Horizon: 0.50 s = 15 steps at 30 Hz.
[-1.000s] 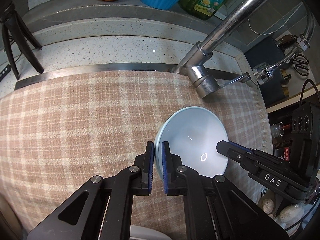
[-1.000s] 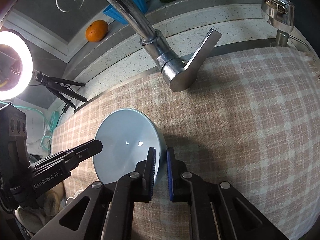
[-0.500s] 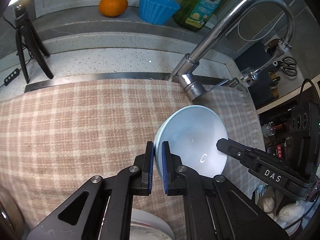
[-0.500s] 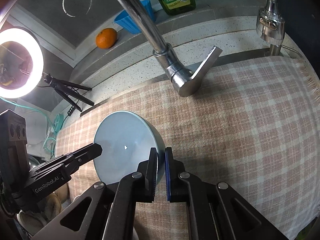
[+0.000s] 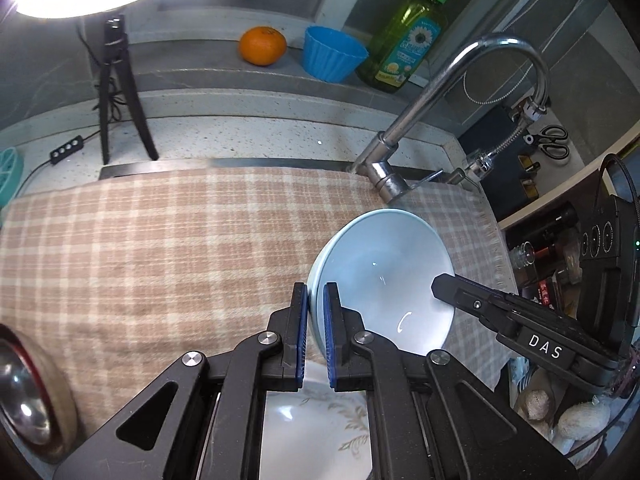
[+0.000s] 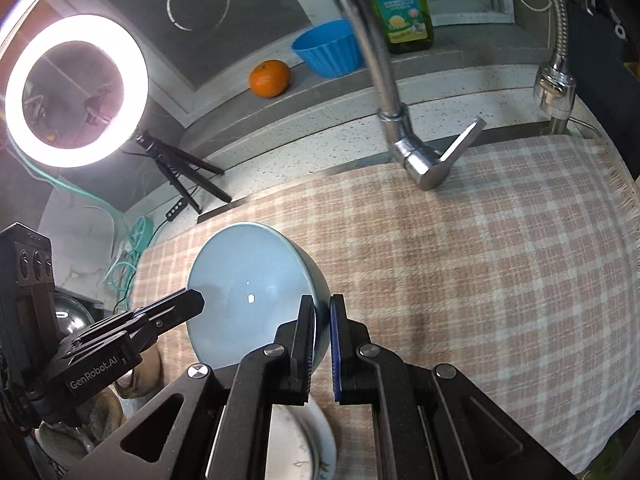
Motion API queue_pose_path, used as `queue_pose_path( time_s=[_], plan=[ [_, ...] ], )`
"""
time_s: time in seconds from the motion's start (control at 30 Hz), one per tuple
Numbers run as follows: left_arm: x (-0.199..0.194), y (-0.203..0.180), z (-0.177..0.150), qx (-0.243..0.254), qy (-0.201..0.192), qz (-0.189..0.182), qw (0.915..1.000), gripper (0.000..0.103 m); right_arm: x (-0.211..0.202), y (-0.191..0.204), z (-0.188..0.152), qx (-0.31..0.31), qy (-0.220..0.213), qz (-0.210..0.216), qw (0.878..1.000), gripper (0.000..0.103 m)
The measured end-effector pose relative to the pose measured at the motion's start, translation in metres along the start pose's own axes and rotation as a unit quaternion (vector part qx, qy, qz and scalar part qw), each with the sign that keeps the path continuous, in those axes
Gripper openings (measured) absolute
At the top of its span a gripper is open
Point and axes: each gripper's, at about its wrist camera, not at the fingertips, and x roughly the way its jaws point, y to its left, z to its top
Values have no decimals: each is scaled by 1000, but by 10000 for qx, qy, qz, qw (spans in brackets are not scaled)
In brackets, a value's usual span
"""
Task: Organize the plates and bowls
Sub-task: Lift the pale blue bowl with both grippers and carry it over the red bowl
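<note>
A pale blue bowl (image 5: 384, 276) is held in the air over the plaid cloth (image 5: 160, 248), gripped from both sides. My left gripper (image 5: 316, 336) is shut on the bowl's left rim. My right gripper (image 6: 322, 344) is shut on the opposite rim of the bowl (image 6: 248, 292). The right gripper shows in the left wrist view (image 5: 444, 284), and the left gripper shows in the right wrist view (image 6: 192, 304). A white plate with a floral pattern (image 5: 316, 432) lies below the grippers, also in the right wrist view (image 6: 300, 440).
A chrome faucet (image 5: 404, 160) rises behind the cloth, its lever (image 6: 452, 156) pointing forward. On the ledge stand an orange (image 5: 263, 45), a blue cup (image 5: 332, 58) and a green soap bottle (image 5: 404, 48). A ring light (image 6: 74, 92) on a tripod stands left. A metal bowl (image 5: 24, 396) sits lower left.
Both grippers have pulled back and up with the bowl, away from the faucet. The white floral plate has come into view below them.
</note>
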Motion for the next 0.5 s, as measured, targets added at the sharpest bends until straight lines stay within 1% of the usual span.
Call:
queue_pose_path(
  time_s=[0.27, 0.5],
  plan=[
    [-40, 42, -17, -231, -226, 102, 9994, 6, 2, 56, -13, -310, 31, 171, 9994, 7],
    [-75, 89, -34, -571, -425, 293, 9970, 6, 16, 112, -23, -666, 177, 421, 9967, 7]
  ],
)
